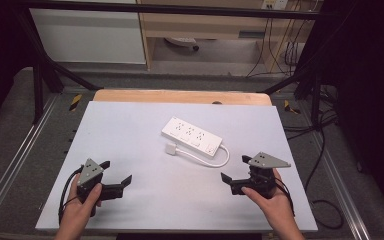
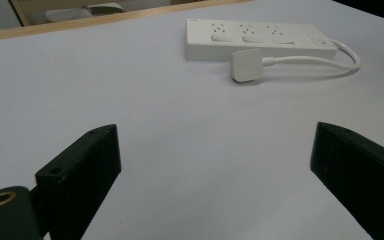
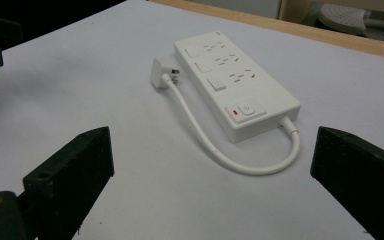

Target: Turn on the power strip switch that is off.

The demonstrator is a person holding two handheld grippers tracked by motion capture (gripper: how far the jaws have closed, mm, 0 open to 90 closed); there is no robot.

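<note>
A white power strip lies flat at the middle of the table. Its short white cord loops round to a white plug lying beside the strip's near side. My left gripper rests low at the front left, open, nothing between its jaws. My right gripper rests at the front right, open as well, with the strip's switch end a short way ahead of it. Both stand apart from the strip.
The pale grey table top has a wooden strip along its far edge. Metal frame rails run along both sides, and black cables trail on the floor at the right. Shelving stands beyond the table.
</note>
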